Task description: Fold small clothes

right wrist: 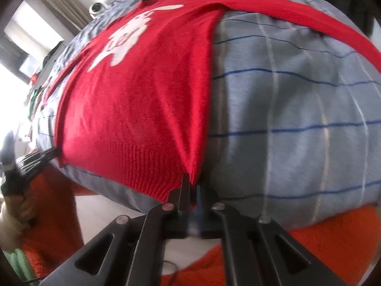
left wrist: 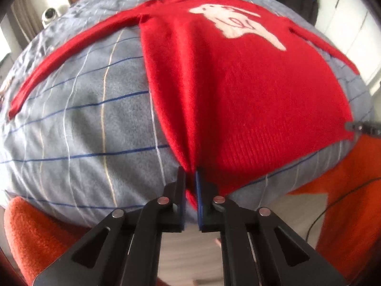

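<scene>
A red knitted sweater (left wrist: 238, 90) with a white dog design lies face up on a grey-blue checked bedcover (left wrist: 83, 124), both sleeves spread out sideways. My left gripper (left wrist: 190, 174) is shut on the sweater's bottom left hem corner, which bunches between the fingers. My right gripper (right wrist: 194, 181) is shut on the bottom right hem corner of the sweater (right wrist: 133, 100). Each gripper shows in the other's view: the right one (left wrist: 362, 127) at the hem's right end, the left one (right wrist: 40, 157) at the hem's left end.
The bedcover (right wrist: 297, 119) hangs over the bed's near edge. Orange textured fabric (left wrist: 35, 233) lies below the edge on both sides, with pale floor between. A round white device (left wrist: 50, 15) sits at the bed's far left. A dark bag (left wrist: 302, 2) stands far right.
</scene>
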A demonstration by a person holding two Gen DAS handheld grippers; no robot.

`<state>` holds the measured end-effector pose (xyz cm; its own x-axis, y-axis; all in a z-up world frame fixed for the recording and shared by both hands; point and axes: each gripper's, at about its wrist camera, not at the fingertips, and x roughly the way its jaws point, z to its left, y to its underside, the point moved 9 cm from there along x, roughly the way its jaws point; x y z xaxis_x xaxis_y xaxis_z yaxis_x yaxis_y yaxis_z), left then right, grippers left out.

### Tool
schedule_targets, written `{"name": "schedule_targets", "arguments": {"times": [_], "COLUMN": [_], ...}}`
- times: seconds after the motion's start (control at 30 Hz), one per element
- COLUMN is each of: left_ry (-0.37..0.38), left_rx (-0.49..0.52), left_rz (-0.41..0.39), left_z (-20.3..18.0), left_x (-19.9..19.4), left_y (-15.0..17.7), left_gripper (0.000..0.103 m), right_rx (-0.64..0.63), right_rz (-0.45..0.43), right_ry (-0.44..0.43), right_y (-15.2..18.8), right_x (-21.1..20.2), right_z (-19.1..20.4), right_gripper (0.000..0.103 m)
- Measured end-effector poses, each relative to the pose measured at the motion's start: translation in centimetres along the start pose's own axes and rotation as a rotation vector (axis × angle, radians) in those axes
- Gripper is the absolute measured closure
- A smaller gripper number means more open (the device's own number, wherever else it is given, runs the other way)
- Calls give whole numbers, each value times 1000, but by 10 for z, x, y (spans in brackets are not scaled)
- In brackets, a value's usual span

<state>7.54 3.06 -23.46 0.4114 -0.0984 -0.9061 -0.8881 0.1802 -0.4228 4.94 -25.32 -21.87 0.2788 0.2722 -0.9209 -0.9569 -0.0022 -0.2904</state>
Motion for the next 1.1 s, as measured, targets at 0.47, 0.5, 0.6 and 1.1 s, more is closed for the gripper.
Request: {"name": "schedule_targets", "arguments": {"times": [0.47,0.5,0.6,1.1], "left_ry": [-109,-124,-157,-330], "left_rx": [-44,-57,-100,-73], "left_rz": [-190,-202,-247,-340], "left_z": [32,43,71,138], "left_x": [-60,-60,-54,18], "left_y": [-35,-45,-76,-181], "left_gripper": [19,19,19,14], "right_rx": [-14,-2,25,267], "right_rz": [-274,-325,-429,-556], "right_ry": [52,82,125,196], "right_y": [-26,-35,-59,-76], "right_x": [-67,-76,-88,-74], "right_z": [-5,-15,-37,-113], "right_gripper": [47,41,39,37]}}
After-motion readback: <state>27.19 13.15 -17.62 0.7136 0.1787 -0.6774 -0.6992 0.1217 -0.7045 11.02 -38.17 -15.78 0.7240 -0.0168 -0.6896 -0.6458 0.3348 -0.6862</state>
